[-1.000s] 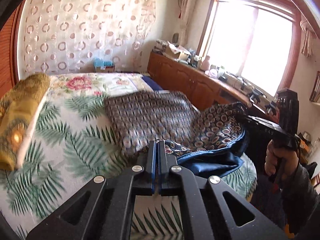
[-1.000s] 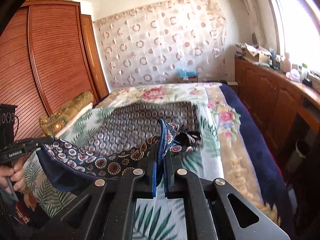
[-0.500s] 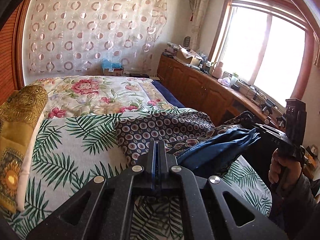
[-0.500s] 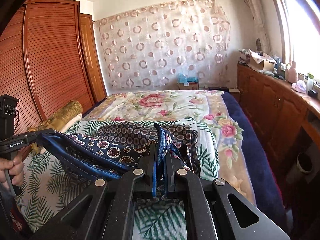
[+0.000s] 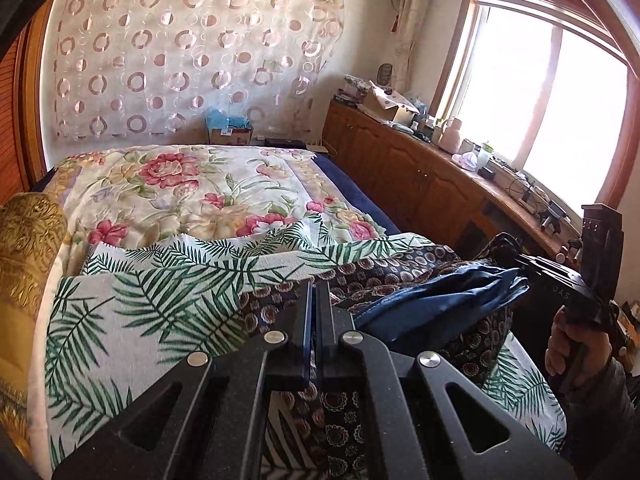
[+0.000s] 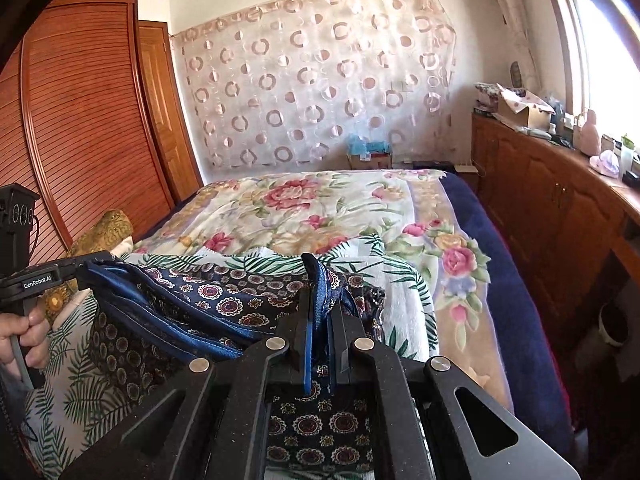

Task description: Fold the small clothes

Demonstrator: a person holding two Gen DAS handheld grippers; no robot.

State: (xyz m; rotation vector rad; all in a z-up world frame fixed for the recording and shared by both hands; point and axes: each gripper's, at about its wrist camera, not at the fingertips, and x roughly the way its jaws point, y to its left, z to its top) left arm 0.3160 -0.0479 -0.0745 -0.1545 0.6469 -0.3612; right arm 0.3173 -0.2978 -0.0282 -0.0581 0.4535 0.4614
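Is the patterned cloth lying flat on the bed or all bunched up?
Bunched up: the patterned cloth hangs in folds between both shut hand-held grippers, left and right.

Garment (image 5: 436,296) strung between left gripper (image 5: 316,296) and right gripper (image 6: 322,280), over palm-leaf sheet (image 5: 132,308) on bed (image 6: 320,208); cabinets (image 6: 540,208) right, wardrobe (image 6: 80,120) left.

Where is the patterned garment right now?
Held between both shut grippers over the near end of the palm-leaf sheet: patterned garment spans from left gripper to right gripper.
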